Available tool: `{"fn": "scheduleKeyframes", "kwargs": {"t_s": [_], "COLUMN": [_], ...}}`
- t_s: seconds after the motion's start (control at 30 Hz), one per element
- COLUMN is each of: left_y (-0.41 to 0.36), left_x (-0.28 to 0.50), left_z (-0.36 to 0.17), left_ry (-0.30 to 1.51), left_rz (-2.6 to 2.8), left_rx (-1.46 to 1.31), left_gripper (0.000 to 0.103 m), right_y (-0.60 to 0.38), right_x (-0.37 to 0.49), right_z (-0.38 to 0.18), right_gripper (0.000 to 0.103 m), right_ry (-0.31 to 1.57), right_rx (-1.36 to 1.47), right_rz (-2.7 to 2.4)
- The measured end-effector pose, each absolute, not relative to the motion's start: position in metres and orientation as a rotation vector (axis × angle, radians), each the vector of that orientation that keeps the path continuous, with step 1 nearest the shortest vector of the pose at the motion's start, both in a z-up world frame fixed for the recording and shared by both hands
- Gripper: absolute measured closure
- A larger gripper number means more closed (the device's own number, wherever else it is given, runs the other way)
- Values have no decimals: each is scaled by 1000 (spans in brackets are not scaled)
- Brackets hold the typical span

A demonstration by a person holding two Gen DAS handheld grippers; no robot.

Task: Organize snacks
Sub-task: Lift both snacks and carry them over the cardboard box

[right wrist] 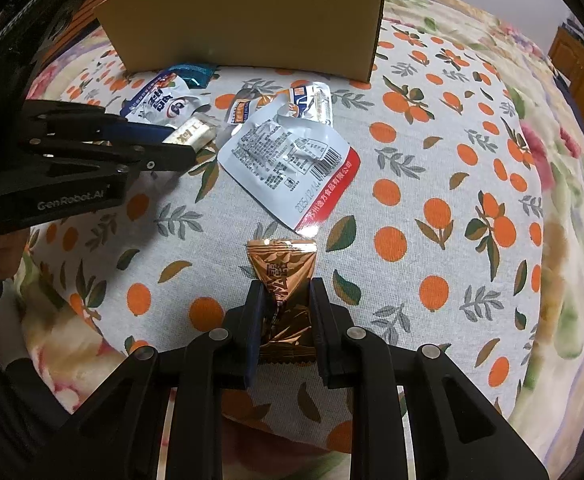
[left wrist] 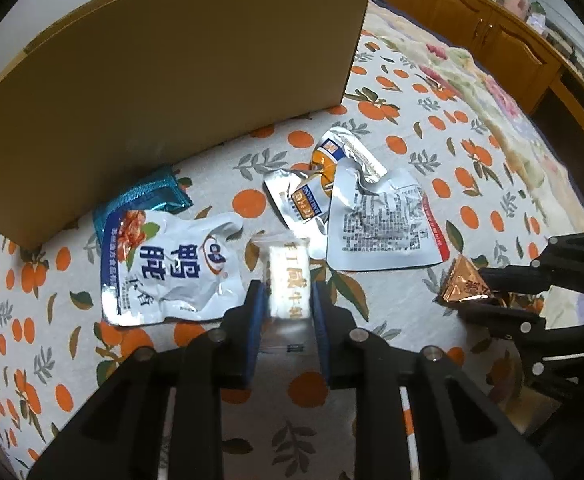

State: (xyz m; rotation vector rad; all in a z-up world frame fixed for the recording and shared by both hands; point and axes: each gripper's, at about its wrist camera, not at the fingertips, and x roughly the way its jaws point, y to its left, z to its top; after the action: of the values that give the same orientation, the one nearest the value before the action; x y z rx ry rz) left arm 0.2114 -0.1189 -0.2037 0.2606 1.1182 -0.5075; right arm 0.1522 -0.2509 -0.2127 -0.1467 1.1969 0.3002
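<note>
My left gripper [left wrist: 286, 292] is shut on a small clear-wrapped white snack bar [left wrist: 290, 280], which shows again as the white bar [right wrist: 196, 134] in the right wrist view. My right gripper [right wrist: 286, 292] is shut on a copper foil triangle packet [right wrist: 282, 276], seen from the side as the copper packet [left wrist: 466, 284]. On the orange-print cloth lie a white and blue pouch [left wrist: 164, 268], a teal packet [left wrist: 144, 200] partly under it, a silver pouch lying back-up [left wrist: 380, 228], and two small silver and orange packets [left wrist: 344, 152] [left wrist: 300, 200].
A tall cardboard box [left wrist: 164, 84] stands behind the snacks, its near wall facing me. The cloth [right wrist: 432, 184] covers a soft bed with a floral quilt [left wrist: 492, 92] at the right. Wooden cabinets [left wrist: 472, 12] run along the far side. A person's hand [right wrist: 0, 256] holds the left gripper.
</note>
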Motion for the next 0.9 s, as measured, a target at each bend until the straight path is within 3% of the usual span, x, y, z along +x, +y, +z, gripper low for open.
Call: {"fn": "scheduleKeyframes", "kwargs": {"t_s": [0.5, 0.9], "left_y": [-124, -118], "left_x": [211, 206], "left_z": [-204, -148], "left_ry": [1131, 1030], "left_rz": [-519, -524], "left_rx": [262, 208], "left_gripper": [83, 83], "right_y": [-250, -257], "right_x": [153, 153], "right_z": [-213, -178], "right_gripper": [83, 83], "right_ry": [1190, 1093], "right_rx": [-146, -91], "right_rz": [299, 287]}}
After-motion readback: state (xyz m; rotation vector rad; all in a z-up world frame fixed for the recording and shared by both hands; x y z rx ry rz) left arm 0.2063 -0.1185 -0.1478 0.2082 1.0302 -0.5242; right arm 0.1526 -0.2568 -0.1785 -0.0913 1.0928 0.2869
